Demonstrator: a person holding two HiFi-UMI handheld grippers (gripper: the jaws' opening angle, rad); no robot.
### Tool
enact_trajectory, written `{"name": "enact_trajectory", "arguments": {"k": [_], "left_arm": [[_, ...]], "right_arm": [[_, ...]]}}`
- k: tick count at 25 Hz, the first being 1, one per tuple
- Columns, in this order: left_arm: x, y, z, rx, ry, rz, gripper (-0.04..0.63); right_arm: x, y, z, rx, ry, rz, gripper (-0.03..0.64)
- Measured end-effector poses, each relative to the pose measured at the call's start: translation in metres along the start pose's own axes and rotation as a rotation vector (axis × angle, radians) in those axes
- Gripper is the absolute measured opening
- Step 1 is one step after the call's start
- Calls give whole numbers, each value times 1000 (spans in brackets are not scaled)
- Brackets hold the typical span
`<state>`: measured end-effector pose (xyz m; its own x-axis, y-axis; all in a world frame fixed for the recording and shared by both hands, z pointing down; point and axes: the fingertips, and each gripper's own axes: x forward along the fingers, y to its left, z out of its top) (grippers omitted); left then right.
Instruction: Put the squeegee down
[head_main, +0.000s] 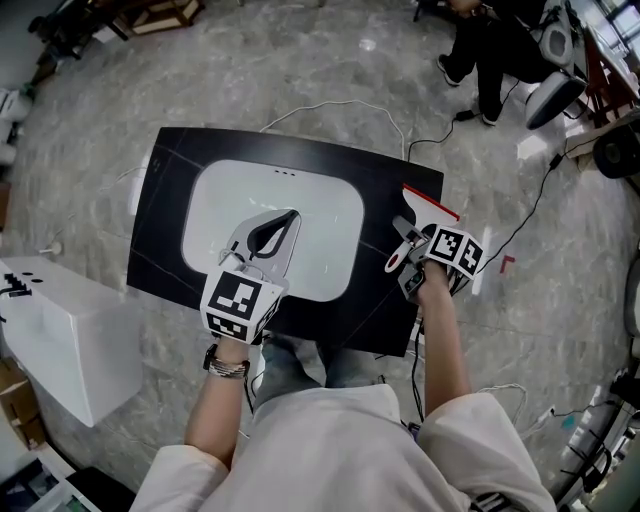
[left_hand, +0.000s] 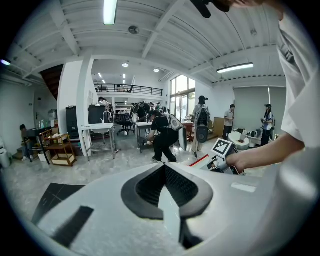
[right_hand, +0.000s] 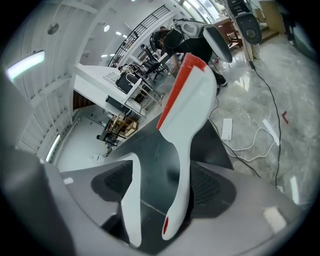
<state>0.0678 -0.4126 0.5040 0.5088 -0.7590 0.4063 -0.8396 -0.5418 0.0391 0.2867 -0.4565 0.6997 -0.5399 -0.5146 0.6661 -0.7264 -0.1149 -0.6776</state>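
The squeegee (head_main: 428, 203), white with a red blade edge, lies at the right edge of the black table (head_main: 165, 215). My right gripper (head_main: 405, 248) is at its handle. In the right gripper view the white and red handle (right_hand: 187, 115) runs between the jaws, which stand wide apart around it. The handle lies close to the right pad (right_hand: 212, 187), and the left pad does not press on it. My left gripper (head_main: 288, 218) hovers over the white sink basin (head_main: 335, 215). Its fingertips meet with nothing between them (left_hand: 164, 170).
A white box (head_main: 60, 330) stands on the floor to the left of the table. White and black cables (head_main: 340, 105) trail over the marble floor behind and to the right. A seated person (head_main: 490, 50) is at the far right. People work at benches in the background.
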Motion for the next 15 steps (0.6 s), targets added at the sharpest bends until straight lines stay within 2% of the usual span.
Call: {"name": "enact_trajectory", "arguments": {"k": [4,15], "left_arm": [[2,2,-3,-1,5,2,-1],[4,1,-4,4,5,-13,0]], "right_arm": [[-4,-10,1,-58,-8,-67,364],[-10,-10,-2,-20,-15,-38,365]]}}
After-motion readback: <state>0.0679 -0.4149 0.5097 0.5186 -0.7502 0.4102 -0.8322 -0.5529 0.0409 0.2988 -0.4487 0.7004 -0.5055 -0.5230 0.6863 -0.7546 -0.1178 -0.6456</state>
